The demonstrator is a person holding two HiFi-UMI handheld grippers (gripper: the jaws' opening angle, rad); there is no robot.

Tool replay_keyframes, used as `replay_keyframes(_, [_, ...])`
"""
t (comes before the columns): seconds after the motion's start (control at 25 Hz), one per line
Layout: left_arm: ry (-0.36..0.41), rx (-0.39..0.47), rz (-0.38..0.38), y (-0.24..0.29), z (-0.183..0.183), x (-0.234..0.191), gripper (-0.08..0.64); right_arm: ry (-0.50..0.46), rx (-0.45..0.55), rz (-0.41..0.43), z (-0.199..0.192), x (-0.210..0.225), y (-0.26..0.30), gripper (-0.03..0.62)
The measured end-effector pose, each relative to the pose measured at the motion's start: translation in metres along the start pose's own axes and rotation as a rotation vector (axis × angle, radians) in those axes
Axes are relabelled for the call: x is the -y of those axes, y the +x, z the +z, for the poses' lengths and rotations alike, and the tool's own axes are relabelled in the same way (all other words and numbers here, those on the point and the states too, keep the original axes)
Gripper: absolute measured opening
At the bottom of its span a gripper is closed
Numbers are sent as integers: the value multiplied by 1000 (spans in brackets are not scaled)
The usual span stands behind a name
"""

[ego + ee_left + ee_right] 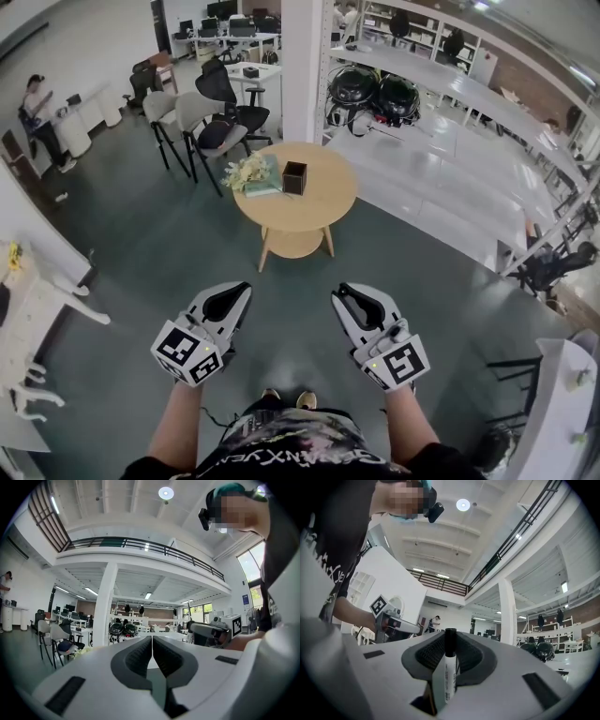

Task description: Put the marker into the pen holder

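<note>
A white marker (449, 670) with a black cap stands upright between the jaws of my right gripper (450, 649), which is shut on it. In the head view the right gripper (347, 296) and left gripper (238, 291) hang side by side over the floor, well short of the round wooden table (328, 206). A dark square pen holder (294, 177) stands on that table near its middle. My left gripper (152, 645) is shut, its pads meeting with nothing between them.
A bunch of pale flowers (245, 172) and a green book (263, 188) lie on the table left of the holder. Chairs (208, 128) stand behind to the left, a white pillar (302, 66) behind, long white shelving (450, 150) to the right. A person (39, 111) stands far left.
</note>
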State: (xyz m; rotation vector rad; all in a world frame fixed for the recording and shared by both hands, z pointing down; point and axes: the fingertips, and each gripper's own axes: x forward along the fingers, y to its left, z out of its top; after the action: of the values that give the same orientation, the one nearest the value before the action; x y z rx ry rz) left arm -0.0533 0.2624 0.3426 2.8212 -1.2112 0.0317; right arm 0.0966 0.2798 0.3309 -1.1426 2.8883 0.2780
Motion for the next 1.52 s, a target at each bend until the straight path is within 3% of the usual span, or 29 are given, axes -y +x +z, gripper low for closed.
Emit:
replay_keyframes(0.24, [9, -17, -2, 9, -6, 17, 25, 7, -2, 8, -6, 10, -13, 66])
replay_keyframes(0.64, [3, -16, -9, 35, -13, 1, 25, -2, -3, -6, -21, 32, 0, 67])
replay_keyframes(1.52, [-26, -12, -30, 138, -21, -124, 25, 7, -47, -13, -69, 119, 123, 67])
